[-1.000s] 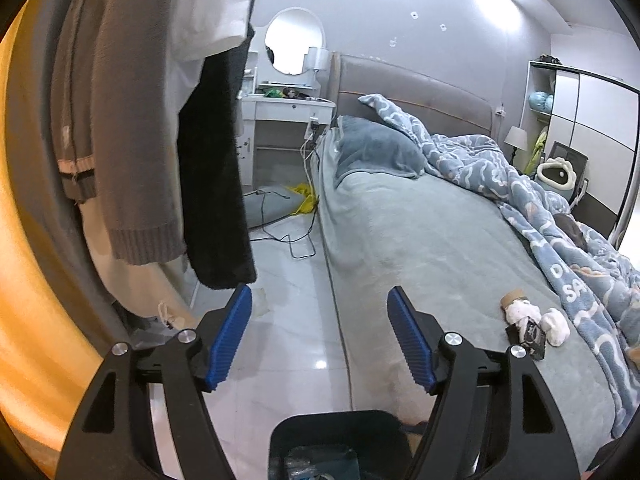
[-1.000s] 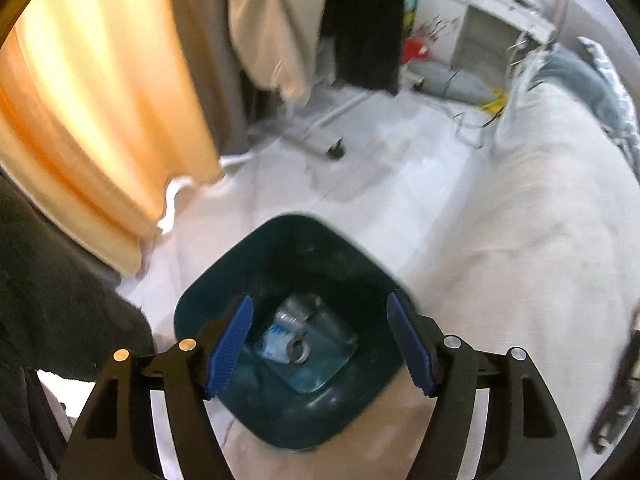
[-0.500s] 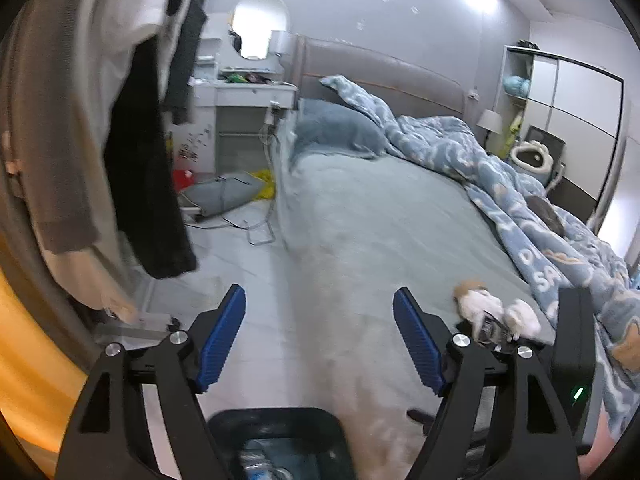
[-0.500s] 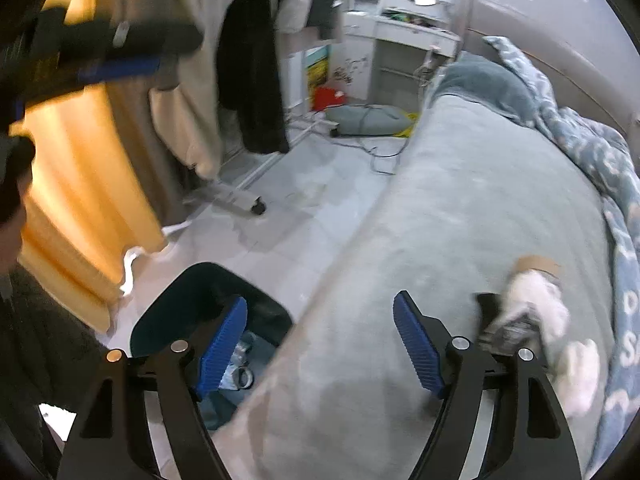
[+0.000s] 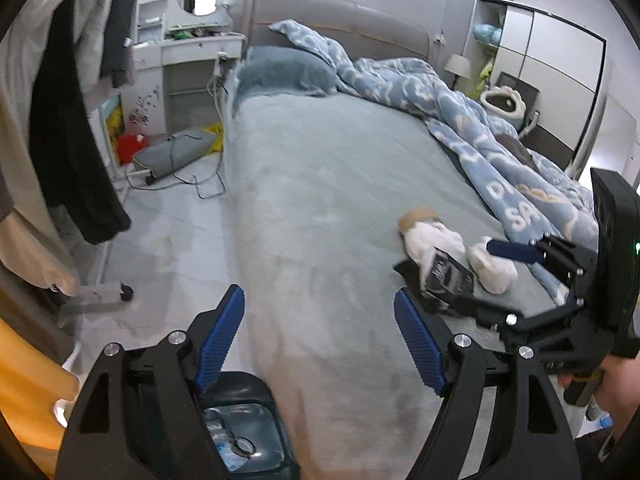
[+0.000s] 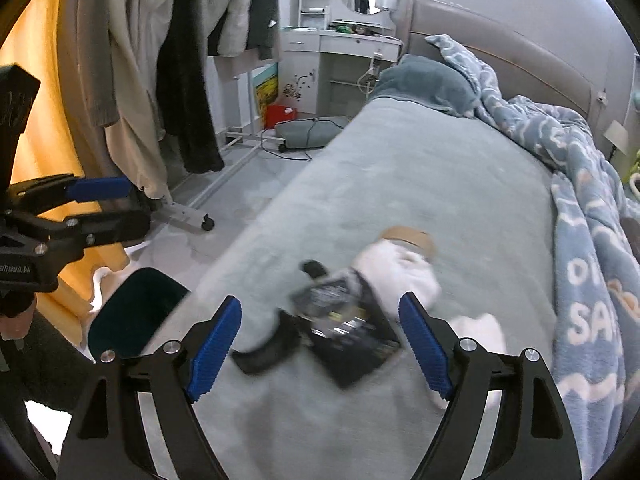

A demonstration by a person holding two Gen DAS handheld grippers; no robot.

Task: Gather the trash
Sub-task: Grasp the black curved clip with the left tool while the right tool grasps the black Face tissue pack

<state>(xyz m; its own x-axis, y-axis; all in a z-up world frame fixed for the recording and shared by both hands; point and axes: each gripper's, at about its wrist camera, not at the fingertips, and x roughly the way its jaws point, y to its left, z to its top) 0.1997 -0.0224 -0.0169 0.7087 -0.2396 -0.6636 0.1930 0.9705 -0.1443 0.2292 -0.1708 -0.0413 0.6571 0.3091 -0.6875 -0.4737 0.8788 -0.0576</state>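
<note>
A small pile of trash lies on the grey-green bed sheet: a black wrapper, crumpled white tissues and a brown cardboard roll. My right gripper hovers just over the pile, its jaws opening. The wrapper shows between them, untouched by the pads. In the left wrist view the same wrapper and tissues sit under the right gripper. My left gripper stands open and empty over the bed's edge, above the dark bin, which holds clear plastic.
The bin stands on the pale floor beside the bed. Clothes hang on a wheeled rack at the left, with an orange curtain behind. A blue patterned duvet is bunched along the bed's right side. Cables and a grey bag lie near the dresser.
The right gripper swung from over the bin to over the trash pile on the bed. The left view shifted right along the bed, and the right gripper came into it.
</note>
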